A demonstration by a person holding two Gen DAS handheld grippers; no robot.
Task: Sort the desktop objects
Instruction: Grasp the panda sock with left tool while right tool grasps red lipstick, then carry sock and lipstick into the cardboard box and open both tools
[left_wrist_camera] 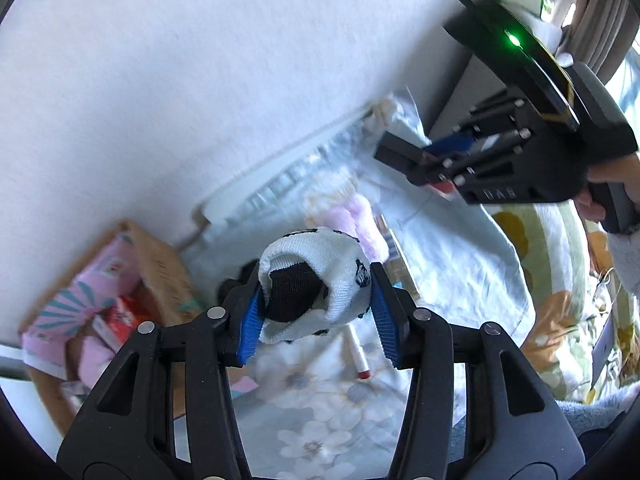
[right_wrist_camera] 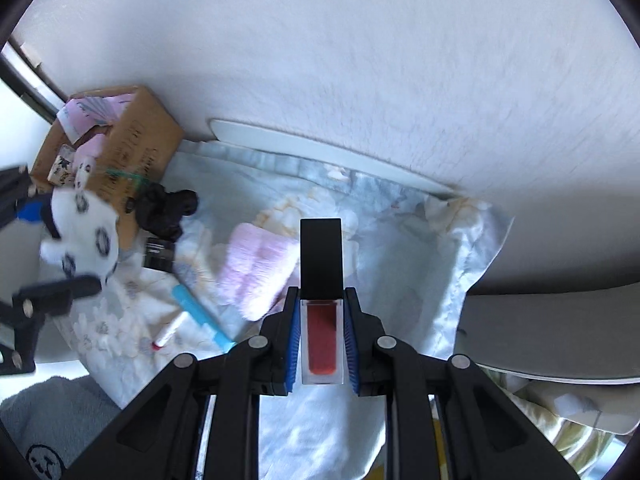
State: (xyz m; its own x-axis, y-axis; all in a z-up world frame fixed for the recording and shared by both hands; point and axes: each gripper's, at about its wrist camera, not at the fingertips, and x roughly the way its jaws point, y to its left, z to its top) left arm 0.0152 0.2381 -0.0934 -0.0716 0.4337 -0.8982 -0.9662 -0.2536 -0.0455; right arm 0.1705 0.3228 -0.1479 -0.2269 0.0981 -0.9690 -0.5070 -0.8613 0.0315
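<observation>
Now my left claw (left_wrist_camera: 316,312) clamps a soft, squashy sock bundle (left_wrist_camera: 316,280) mid-roll; my right claw (right_wrist_camera: 322,344) pinches a rigid, slick lip-gloss tube (right_wrist_camera: 322,344) by its flat sides

left gripper (left_wrist_camera: 316,312): black angular frame, ribbed blue pads (left_wrist_camera: 249,330), round silver screws
right gripper (right_wrist_camera: 322,340): black frame, blue pads, silver screws, green light on its body
sleeve (left_wrist_camera: 624,256): pale, fuzzy fabric

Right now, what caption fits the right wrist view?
Right gripper clamps a red lip-gloss tube above a floral cloth.
</observation>
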